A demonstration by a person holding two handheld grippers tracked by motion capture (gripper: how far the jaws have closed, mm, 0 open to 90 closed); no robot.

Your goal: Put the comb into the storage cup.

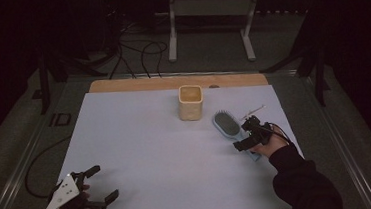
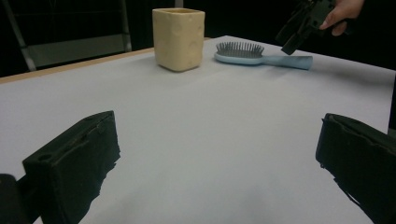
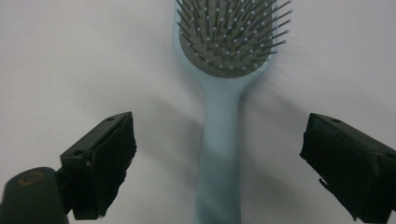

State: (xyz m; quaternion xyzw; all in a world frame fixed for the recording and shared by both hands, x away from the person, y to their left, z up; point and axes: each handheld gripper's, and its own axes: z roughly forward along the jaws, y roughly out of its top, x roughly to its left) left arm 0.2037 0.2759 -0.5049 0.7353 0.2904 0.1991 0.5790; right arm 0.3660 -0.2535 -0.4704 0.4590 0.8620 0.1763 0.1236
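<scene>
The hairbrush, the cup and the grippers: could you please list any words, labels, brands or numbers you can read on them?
None can be read. The light blue hairbrush, the yellow cup, the left gripper with its grey plate, and the right gripper bear no legible text, nor does the white table cover.

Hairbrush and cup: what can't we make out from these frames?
- Hairbrush: handle end cut off by the bottom edge in the right gripper view; in the high view the right gripper and hand cover it.
- Cup: inside too dim in the high view; the left gripper view sits below its rim.
</scene>
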